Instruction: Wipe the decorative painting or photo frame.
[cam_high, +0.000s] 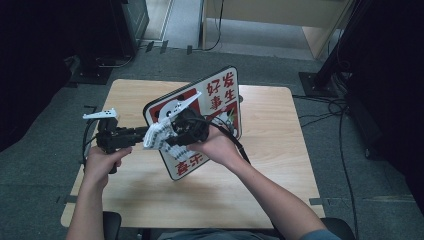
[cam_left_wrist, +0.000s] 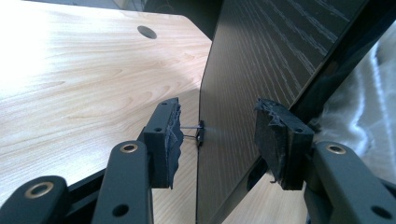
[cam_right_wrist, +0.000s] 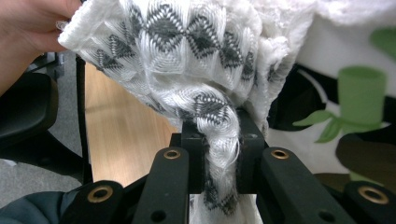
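Observation:
A red and white sign board (cam_high: 220, 95) with a panda picture and large characters stands tilted on the wooden table (cam_high: 270, 150). My right gripper (cam_high: 167, 136) is in front of the board, shut on a white knitted cloth (cam_high: 155, 135) with a grey pattern. In the right gripper view the cloth (cam_right_wrist: 187, 46) bunches between that gripper's (cam_right_wrist: 219, 154) jaws, and a hand shows at the top left. My left gripper (cam_high: 145, 132) reaches in from the left. Its (cam_left_wrist: 217, 140) jaws are open astride the board's dark back (cam_left_wrist: 261, 60), and a small clip (cam_left_wrist: 201, 131) sits on the board's edge.
The table (cam_left_wrist: 84, 84) has a round cable hole (cam_left_wrist: 147, 31) near its far edge. Cables (cam_high: 330, 110) trail over the grey floor at the right beside a black stand base (cam_high: 315, 82). Dark equipment stands at the left and back.

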